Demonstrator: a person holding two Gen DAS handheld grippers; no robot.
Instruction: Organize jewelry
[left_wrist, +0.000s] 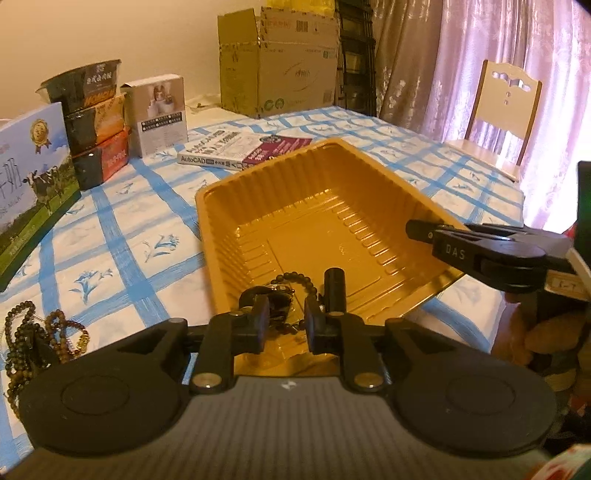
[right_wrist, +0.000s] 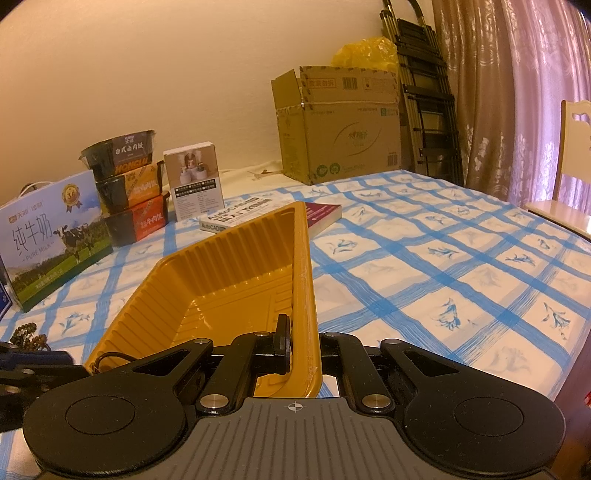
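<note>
Left tongs hang over the near end of a gold plastic tray. Jaws stand slightly apart, pads not pressing on anything. Directly below and between the fingers lies a dark bead bracelet with a small metal charm, resting on the tray floor at its near end. Whether any bead touches a pad cannot be told.

Right tongs, seen from the left tongs' camera to the right and beyond, are clamped shut on the tray's right-hand rim. In their own view the left finger sits inside the tray wall, the other outside, hidden by the rim. The tray looks tipped, gripped side higher.

Left of the left tongs, on the blue-checked tablecloth, a heap of more bead strings, brown and gold, lies outside the tray.

Beyond the tray: a book flat on the cloth. Further left, stacked food tubs, a small white box, a milk carton. Far behind, a cardboard box; far right, a chair.
</note>
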